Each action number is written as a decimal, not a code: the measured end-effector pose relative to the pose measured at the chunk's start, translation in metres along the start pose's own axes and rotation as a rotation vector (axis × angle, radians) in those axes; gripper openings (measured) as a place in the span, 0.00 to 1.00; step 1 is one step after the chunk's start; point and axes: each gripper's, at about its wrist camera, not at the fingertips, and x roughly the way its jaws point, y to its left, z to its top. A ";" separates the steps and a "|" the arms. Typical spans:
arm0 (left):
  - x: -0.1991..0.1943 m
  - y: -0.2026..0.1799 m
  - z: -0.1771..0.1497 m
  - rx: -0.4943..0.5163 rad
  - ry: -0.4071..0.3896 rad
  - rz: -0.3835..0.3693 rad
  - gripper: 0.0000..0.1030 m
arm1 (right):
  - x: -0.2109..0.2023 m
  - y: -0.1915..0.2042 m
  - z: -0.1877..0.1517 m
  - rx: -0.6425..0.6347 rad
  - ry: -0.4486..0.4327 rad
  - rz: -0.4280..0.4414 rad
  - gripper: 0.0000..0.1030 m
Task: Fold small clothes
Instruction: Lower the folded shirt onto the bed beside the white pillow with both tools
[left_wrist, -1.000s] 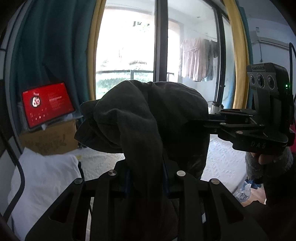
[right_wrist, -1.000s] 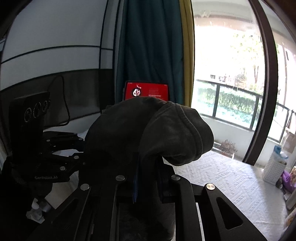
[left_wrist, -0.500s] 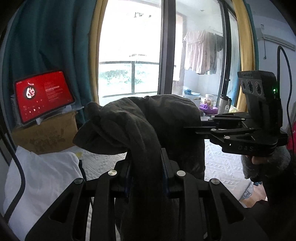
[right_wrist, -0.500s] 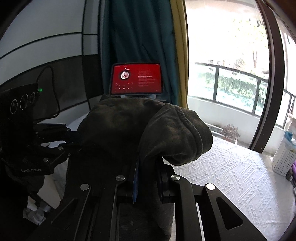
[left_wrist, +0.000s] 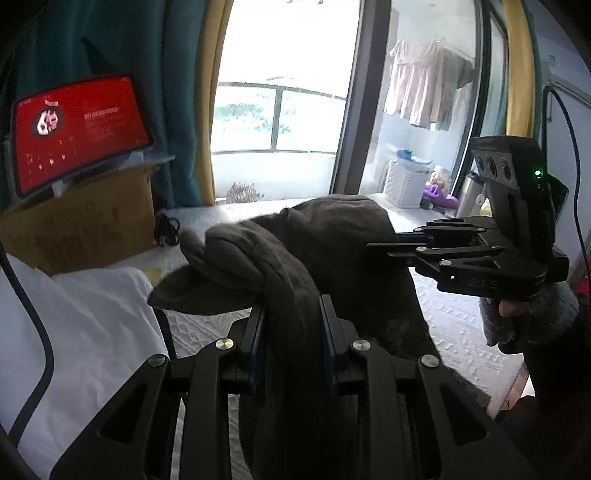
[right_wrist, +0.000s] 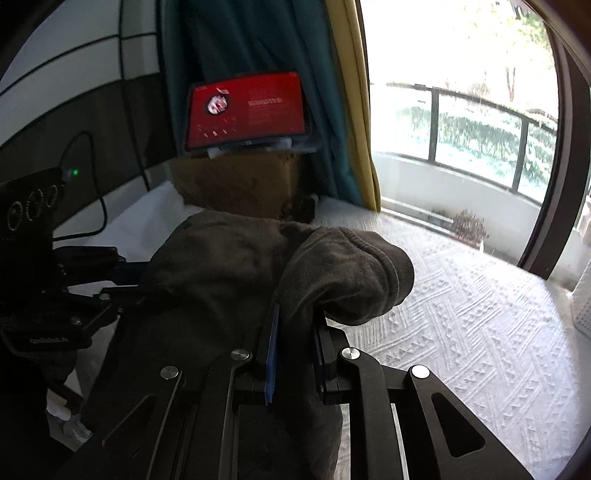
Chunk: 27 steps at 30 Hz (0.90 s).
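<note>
A dark grey garment (left_wrist: 325, 243) hangs in the air between both grippers, above a white textured bedspread (right_wrist: 461, 314). My left gripper (left_wrist: 291, 314) is shut on one bunched end of it; the cloth drapes over and hides the fingertips. My right gripper (right_wrist: 295, 317) is shut on the other end (right_wrist: 332, 273), whose ribbed hem folds over the jaws. In the left wrist view the right gripper (left_wrist: 384, 245) reaches in from the right into the cloth. In the right wrist view the left gripper (right_wrist: 122, 273) reaches in from the left.
A cardboard box (left_wrist: 85, 225) carrying a red-screen tablet (left_wrist: 77, 125) stands at the head of the bed by teal curtains. A white pillow (left_wrist: 74, 332) lies at the left. Glass balcony doors (left_wrist: 288, 110) are behind. A white laundry basket (left_wrist: 404, 182) is on the balcony.
Both grippers have come down with the garment still held; the view has tilted downward, so the bedspread and box show more and the cloth sits lower against the window.
</note>
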 end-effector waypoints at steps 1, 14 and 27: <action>0.002 0.001 0.000 -0.002 0.005 0.000 0.24 | 0.009 -0.006 -0.001 0.006 0.010 -0.001 0.16; 0.049 0.037 -0.009 -0.069 0.141 0.050 0.24 | 0.060 -0.035 -0.013 0.101 0.118 0.022 0.16; 0.076 0.061 -0.014 -0.154 0.280 0.100 0.25 | 0.082 -0.056 -0.013 0.191 0.162 0.081 0.16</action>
